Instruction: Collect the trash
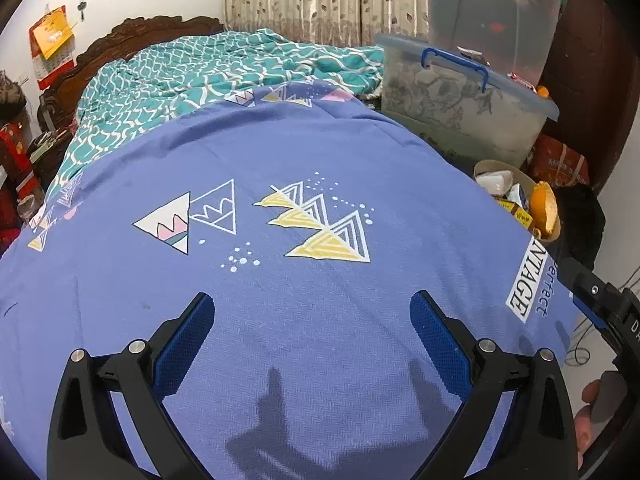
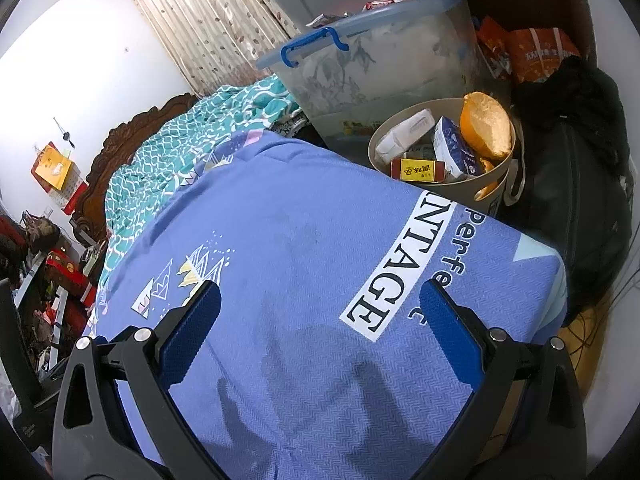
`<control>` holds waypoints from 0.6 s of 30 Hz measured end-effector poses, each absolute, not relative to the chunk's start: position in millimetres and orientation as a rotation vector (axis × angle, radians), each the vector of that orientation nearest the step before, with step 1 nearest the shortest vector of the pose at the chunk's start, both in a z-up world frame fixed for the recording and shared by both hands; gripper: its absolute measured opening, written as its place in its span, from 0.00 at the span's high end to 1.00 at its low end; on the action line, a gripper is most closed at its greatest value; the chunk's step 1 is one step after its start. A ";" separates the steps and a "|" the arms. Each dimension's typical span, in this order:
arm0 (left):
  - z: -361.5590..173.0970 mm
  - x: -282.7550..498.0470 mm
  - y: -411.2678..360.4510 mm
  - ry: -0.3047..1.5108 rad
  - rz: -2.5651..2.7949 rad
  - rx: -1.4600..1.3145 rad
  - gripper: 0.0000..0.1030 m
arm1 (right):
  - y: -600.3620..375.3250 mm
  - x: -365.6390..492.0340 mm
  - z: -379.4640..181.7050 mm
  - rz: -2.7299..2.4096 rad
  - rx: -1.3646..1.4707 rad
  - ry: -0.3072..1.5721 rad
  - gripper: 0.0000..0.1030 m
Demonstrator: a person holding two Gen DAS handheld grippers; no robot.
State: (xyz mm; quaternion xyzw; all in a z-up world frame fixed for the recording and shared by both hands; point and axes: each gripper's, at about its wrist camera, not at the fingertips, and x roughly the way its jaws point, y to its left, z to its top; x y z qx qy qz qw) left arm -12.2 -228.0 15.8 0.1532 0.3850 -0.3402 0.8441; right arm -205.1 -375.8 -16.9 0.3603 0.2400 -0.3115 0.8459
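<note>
A beige trash bin (image 2: 496, 184) stands beside the bed's far right corner, holding an orange peel (image 2: 486, 126), a white and blue packet (image 2: 454, 150), a red and yellow box (image 2: 418, 170) and a white wrapper (image 2: 404, 130). The bin also shows in the left wrist view (image 1: 492, 166). My left gripper (image 1: 312, 304) is open and empty above the blue bedsheet (image 1: 280, 152). My right gripper (image 2: 320, 292) is open and empty above the same bedsheet (image 2: 304, 216), short of the bin. Part of the right gripper (image 1: 600, 304) shows at the right edge of the left wrist view.
A clear storage box with a blue handle (image 2: 376, 60) stands behind the bin, with a second tub (image 1: 496, 12) stacked above. A teal quilt (image 1: 208, 72) lies at the bed's head by a carved headboard (image 1: 132, 36). A black bag (image 2: 576, 184) sits right of the bin.
</note>
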 end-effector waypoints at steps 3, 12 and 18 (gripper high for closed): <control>15.0 -15.0 -229.5 0.809 -0.720 0.344 0.08 | -375.8 -205.0 -16.9 -0.657 0.760 0.506 0.04; 13.6 -13.2 -225.5 0.811 -0.723 0.337 0.08 | -372.3 -206.6 -14.7 -0.656 0.753 0.504 0.04; 15.5 -13.1 -223.8 0.812 -0.723 0.324 0.08 | -374.2 -208.1 -14.1 -0.661 0.758 0.496 0.04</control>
